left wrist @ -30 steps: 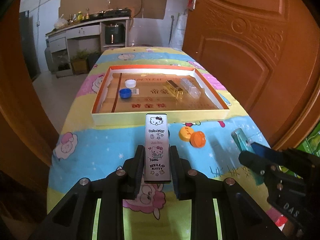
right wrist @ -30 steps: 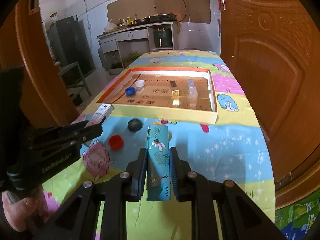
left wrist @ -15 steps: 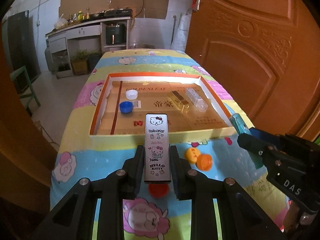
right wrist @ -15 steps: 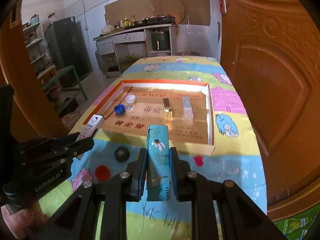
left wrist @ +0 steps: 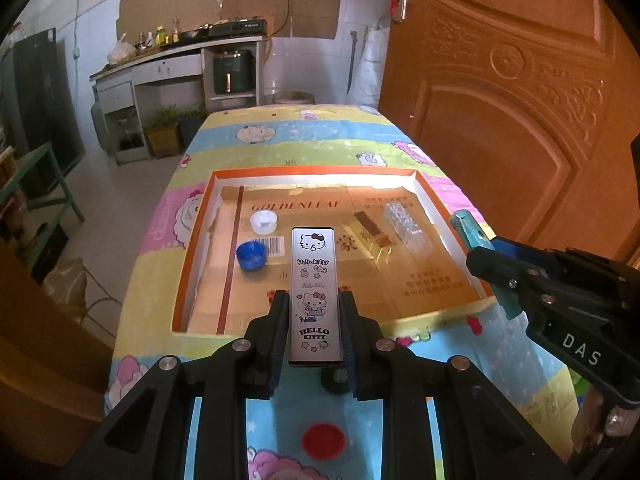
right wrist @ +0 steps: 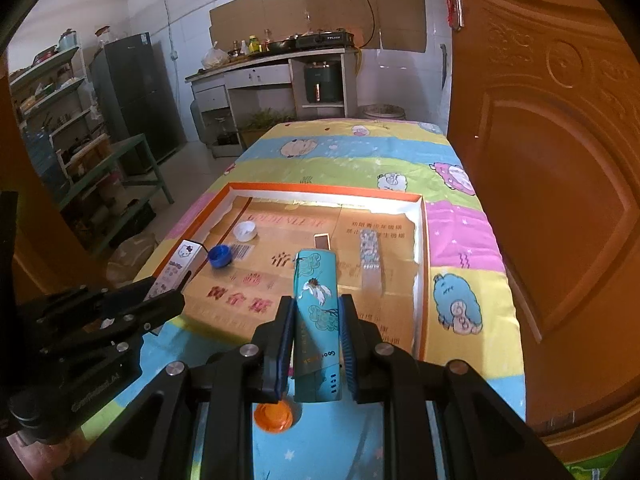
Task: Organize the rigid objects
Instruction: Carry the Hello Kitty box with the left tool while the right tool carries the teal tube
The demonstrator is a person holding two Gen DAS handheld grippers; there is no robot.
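My left gripper [left wrist: 313, 300] is shut on a white Hello Kitty box [left wrist: 315, 292], held over the near edge of the orange-rimmed cardboard tray [left wrist: 312, 171]. My right gripper [right wrist: 315, 308] is shut on a teal patterned box [right wrist: 316, 320], held over the tray's near edge [right wrist: 424, 240] further right. Each gripper shows in the other's view: the right one [left wrist: 480, 256] with the teal box [left wrist: 468, 230], the left one [right wrist: 176, 296] with the Hello Kitty box [right wrist: 176, 268]. In the tray lie a blue cap [left wrist: 251, 255], a white cap [left wrist: 263, 222], a gold bar [left wrist: 370, 232] and a clear case [left wrist: 408, 230].
A red cap [left wrist: 323, 440] and a dark cap [left wrist: 334, 380] lie on the cartoon tablecloth [left wrist: 280, 152] below my left gripper. An orange cap [right wrist: 273, 416] lies below my right gripper. A wooden door [left wrist: 520, 120] stands close on the right.
Both grippers have moved forward and up with their boxes, from over the loose caps to the tray's near edge. The caps have slid toward the bottom of the views.
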